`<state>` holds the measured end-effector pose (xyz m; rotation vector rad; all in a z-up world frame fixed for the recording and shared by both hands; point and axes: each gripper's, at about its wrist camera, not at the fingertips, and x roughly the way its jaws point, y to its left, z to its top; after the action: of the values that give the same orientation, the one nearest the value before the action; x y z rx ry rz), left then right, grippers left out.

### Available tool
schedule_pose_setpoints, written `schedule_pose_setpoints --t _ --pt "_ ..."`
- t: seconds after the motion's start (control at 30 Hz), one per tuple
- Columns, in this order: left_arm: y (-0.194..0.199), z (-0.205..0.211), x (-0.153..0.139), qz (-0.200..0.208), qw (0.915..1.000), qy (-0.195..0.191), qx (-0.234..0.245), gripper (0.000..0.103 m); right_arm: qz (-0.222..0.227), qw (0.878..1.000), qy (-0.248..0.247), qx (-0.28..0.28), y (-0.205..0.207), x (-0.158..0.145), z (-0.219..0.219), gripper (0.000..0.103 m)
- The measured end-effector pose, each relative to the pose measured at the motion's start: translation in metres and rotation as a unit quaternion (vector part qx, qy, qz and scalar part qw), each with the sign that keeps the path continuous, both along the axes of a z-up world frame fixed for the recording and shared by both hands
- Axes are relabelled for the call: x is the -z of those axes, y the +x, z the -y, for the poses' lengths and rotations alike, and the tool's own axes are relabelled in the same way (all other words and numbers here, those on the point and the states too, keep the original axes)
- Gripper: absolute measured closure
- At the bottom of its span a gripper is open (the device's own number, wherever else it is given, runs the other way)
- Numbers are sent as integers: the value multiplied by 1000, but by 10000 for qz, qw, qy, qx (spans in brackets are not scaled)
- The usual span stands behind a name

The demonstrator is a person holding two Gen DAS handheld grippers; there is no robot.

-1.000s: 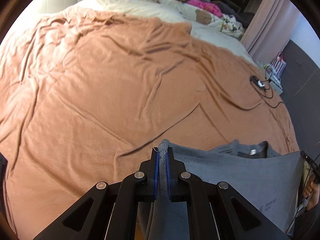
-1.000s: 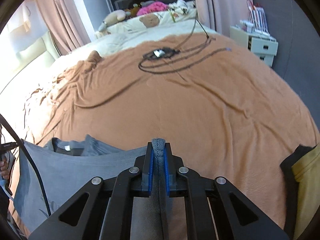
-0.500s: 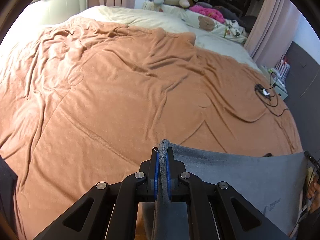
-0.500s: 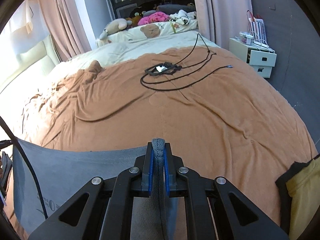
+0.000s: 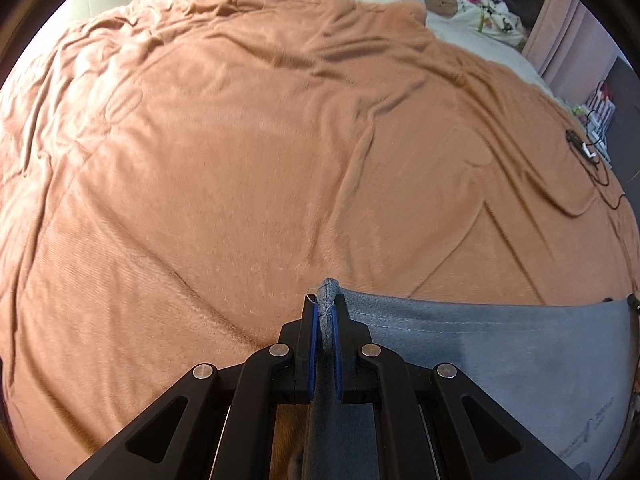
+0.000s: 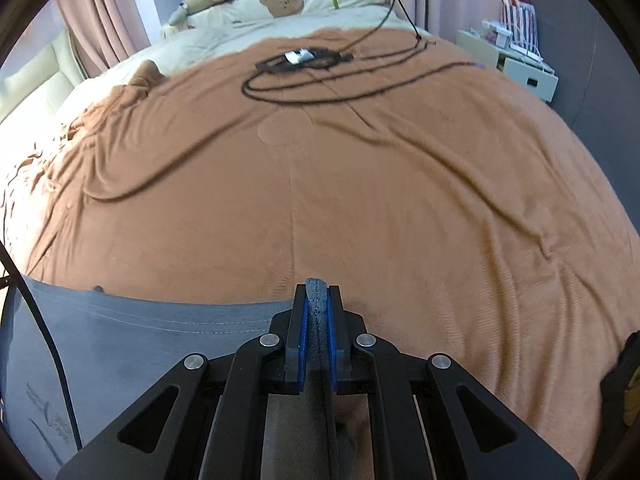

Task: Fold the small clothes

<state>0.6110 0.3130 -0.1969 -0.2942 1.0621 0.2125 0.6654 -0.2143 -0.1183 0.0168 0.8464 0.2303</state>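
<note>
Both grippers are clamped on the same grey garment [image 5: 500, 344], one at each end of its stitched edge. The left gripper [image 5: 325, 312] has its blue fingers [image 5: 313, 344] pinched tight on a bunched corner, and the right gripper [image 6: 317, 308] is doing the same on the other corner. The cloth is stretched flat between them, just above the near part of the bed, over the orange-brown blanket [image 5: 240, 152]. Further up the bed there's a coiled black cable [image 6: 320, 76], and a teddy bear pillow [image 6: 282, 2] at the head.
</note>
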Motion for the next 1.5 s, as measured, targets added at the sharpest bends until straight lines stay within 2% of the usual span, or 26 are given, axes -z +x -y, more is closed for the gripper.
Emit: schedule_pose_setpoints --t 0.23,0.37,0.4,0.43,0.47,0.5,0.53,0.57,0.8,0.97,1.1,1.2,1.5 --pt "-1 -3 2 -24 9999 -44 -99 95 -102 9998 41 168 16 7 1 99" --pt "-10 -7 -5 -77 9993 -262 -252 85 -278 9985 447 173 11 3 12 97" --pt "-14 -7 -9 -66 9991 -311 -268 77 -301 9981 509 145 9 0 14 91" --pt "-18 -6 -13 -35 9990 -359 -273 65 -264 9981 539 116 3 -6 18 86" --pt "-23 -6 -18 14 9988 -406 -280 58 -198 9983 536 102 -3 -11 19 67" --pt "-30 -5 -26 100 9986 -412 -301 48 -128 9984 540 81 -8 -17 20 43" --pt "-33 -4 -30 143 9986 -405 -306 43 -37 9984 556 55 -16 -23 21 35" --pt "-37 -3 -36 195 9985 -411 -296 42 25 9984 555 40 -23 -26 22 31" --pt "-73 11 -62 332 9971 -621 -282 41 -48 9976 689 -90 -67 -35 34 31" --pt "-104 20 -74 391 9964 -662 -364 41 -140 9954 949 69 -96 -33 58 31" --pt "-129 30 -82 410 9969 -597 -322 41 -89 9958 903 127 -120 -36 64 31" --pt "-148 39 -85 407 9973 -543 -266 41 -105 9952 965 141 -139 -36 70 31" --pt "-209 61 -86 505 9957 -711 -318 41 -72 9945 1014 244 -192 -35 83 31"
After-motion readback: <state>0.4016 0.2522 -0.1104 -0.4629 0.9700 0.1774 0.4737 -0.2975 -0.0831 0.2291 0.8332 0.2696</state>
